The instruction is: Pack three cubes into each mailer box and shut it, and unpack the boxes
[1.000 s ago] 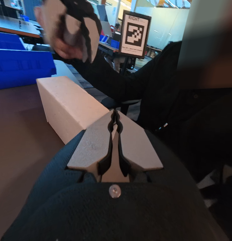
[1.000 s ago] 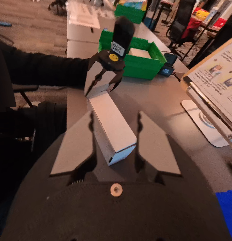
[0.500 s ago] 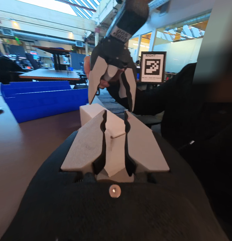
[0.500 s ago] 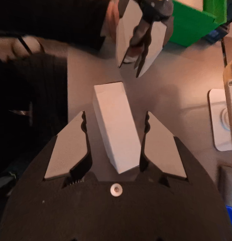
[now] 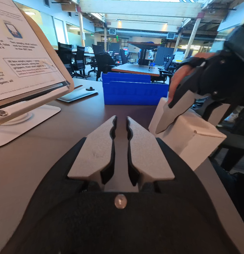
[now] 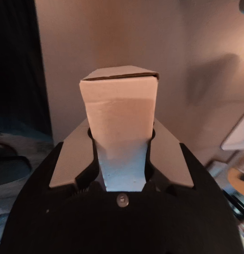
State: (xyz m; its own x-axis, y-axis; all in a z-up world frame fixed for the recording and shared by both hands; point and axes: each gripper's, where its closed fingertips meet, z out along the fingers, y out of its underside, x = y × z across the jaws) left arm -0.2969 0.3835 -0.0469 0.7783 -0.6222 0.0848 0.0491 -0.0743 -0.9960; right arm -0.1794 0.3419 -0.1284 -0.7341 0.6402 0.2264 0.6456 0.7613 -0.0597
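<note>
Right gripper [image 6: 121,132]: closed around a white mailer box [image 6: 118,104], one finger on each long side, box end pointing away from the camera; end flap looks tucked shut.
Mailer box position: in the left wrist view [image 5: 187,132], tilted, near end raised, by the bench's right edge; whether the far end touches the bench cannot be told.
Left gripper [image 5: 121,123]: empty, jaws a narrow gap apart, low over bare bench [image 5: 77,123], just beside the box.
Surroundings: blue bin [image 5: 133,93] toward the far edge; instruction stand [image 5: 22,66] at the far left.
Cubes: none visible; box contents hidden.
Step in hand: probably carrying a shut box.
Next move: likely a steady carry to the blue bin, keeping the flap closed, then releasing the grip.
</note>
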